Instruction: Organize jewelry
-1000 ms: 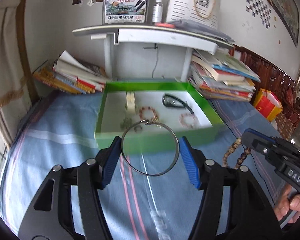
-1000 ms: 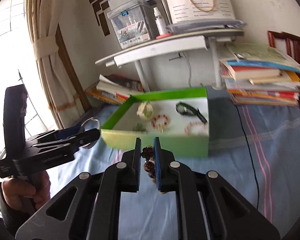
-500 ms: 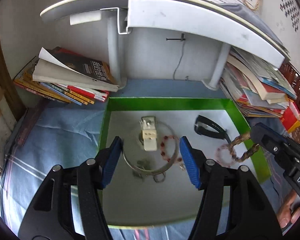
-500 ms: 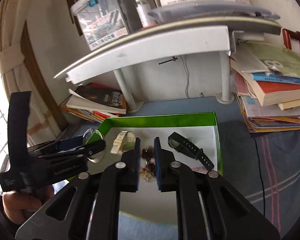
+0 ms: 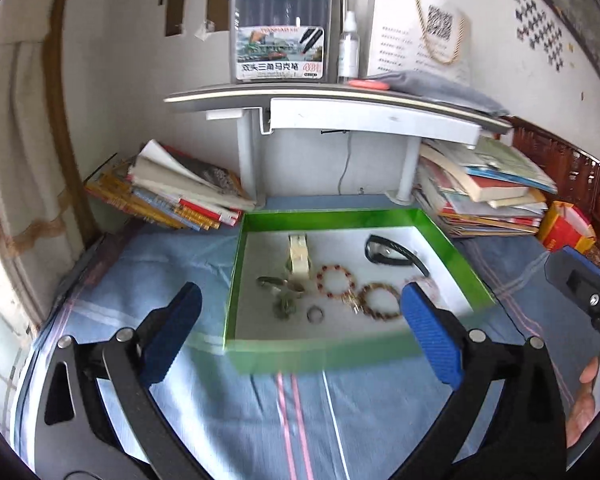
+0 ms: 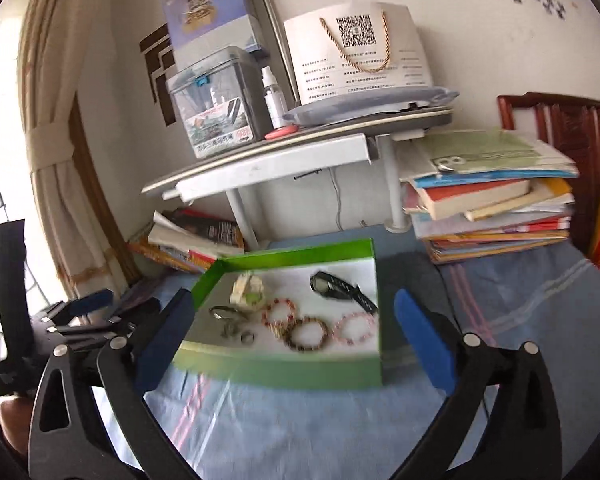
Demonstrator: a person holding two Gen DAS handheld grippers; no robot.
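Left gripper and right gripper: jaws opening, nothing between them, both just in front of the green tray.

Risk: bracelets lie touching inside the tray; a careless re-grasp could snag neighbours.

Change: a second ago each gripper carried a piece; both pieces now rest in the tray.

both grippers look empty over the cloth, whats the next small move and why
Probably draw both back from the green tray and look for loose jewelry on the cloth. The left gripper and right gripper are opening with nothing between the fingers, and the bracelets and ring already lie in the tray.
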